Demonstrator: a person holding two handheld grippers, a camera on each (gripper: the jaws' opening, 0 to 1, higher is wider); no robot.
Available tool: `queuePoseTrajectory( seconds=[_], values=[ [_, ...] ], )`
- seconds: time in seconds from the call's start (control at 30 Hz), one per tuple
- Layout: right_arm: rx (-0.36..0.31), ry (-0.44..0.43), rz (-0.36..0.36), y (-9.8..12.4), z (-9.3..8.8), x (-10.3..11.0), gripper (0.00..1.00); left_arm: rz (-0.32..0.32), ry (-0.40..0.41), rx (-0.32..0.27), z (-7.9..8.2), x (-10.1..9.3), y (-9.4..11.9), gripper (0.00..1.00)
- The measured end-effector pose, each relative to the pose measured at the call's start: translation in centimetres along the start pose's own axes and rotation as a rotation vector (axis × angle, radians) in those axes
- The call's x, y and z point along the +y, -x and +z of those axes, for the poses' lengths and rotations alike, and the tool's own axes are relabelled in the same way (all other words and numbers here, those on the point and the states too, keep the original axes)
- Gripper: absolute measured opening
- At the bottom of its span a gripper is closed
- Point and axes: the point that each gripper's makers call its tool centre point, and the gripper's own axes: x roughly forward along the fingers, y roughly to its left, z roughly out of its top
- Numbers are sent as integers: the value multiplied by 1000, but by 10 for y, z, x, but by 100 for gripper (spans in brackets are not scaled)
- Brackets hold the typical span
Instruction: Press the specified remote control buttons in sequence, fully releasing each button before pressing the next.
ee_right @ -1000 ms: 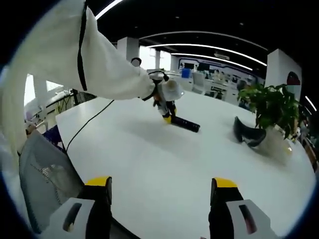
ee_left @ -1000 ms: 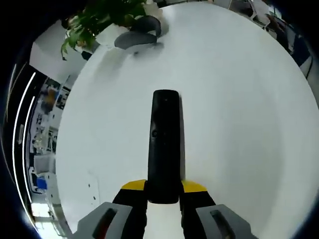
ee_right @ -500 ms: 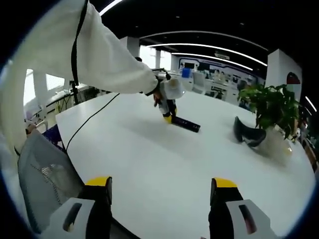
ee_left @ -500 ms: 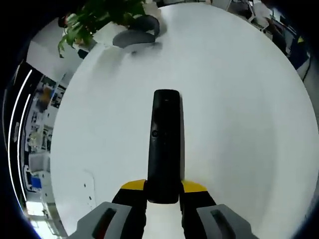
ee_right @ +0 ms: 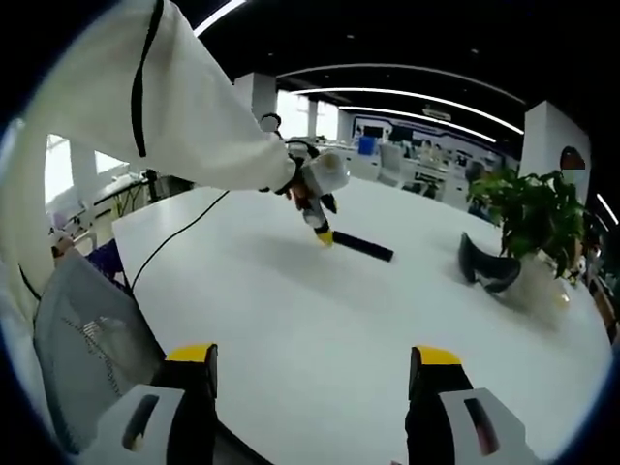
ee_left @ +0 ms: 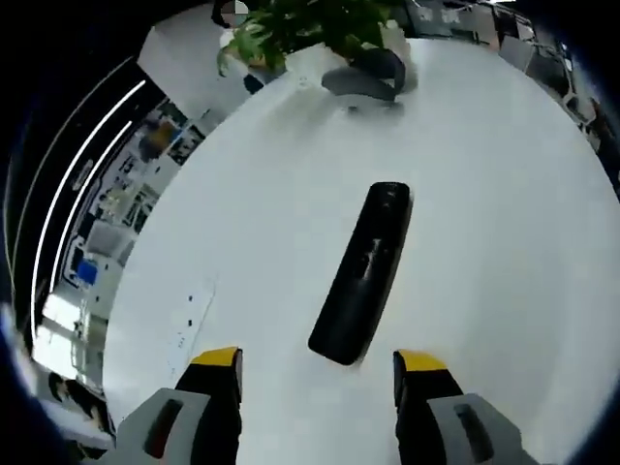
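In the left gripper view, the left gripper [ee_left: 315,373] hangs above the white table [ee_left: 484,242] with its two yellow-tipped jaws spread wide and nothing between them. Just ahead of the jaws, the black remote control [ee_left: 361,272] lies flat on the table, free of the gripper, its long body running at a slant away from the jaws toward the upper right. A row of buttons shows faintly along its top face, too small to tell apart. Farther along the table, near its far edge, sits a dark grey curved object [ee_left: 373,76], and right behind it a leafy green plant [ee_left: 310,24] in a pale pot. Beyond the table edge on the left, an office floor with desks and ceiling light strips shows.

In the right gripper view, the right gripper [ee_right: 312,373] is held low over the near part of the same table [ee_right: 320,329], jaws wide apart and empty. Across the table, a person's white sleeve [ee_right: 165,116] reaches in from the upper left, and the hand holds the left gripper [ee_right: 318,225] tilted down, its tip just beside the near end of the remote control [ee_right: 362,247]. A black cable [ee_right: 179,242] trails from it across the table. To the right stand the grey curved object [ee_right: 487,268] and the plant [ee_right: 531,208]. A grey mesh chair back [ee_right: 92,354] shows at the lower left.
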Motion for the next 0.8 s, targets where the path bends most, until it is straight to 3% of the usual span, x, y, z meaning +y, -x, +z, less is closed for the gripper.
queuePoseTrajectory(
  seconds=[0.07,0.17,0.3,0.43,0.53,0.6,0.7,0.77,0.8],
  values=[
    [-4,1,1,0,1,0,80,7,67,-24,-1,-1,3,69],
    [-10,13,6,0,3,4,80,1,246,-118,2,-10,13,71],
    [-18,21,-3,1,5,2,79,-11,402,-228,12,-20,30,77],
    [-34,16,-6,2,8,1,79,-9,466,-325,22,-35,59,76],
    [-37,17,-3,2,8,1,79,32,460,-402,27,-42,81,83],
    [-43,18,-2,2,9,2,79,30,486,-429,25,-52,97,83],
    [-57,14,-11,4,11,-1,80,35,423,-425,18,-66,119,82],
    [-63,-3,-17,5,12,-4,81,30,425,-425,16,-78,136,83],
    [-74,-10,-16,6,13,-4,81,18,448,-476,20,-86,150,83]
  ],
)
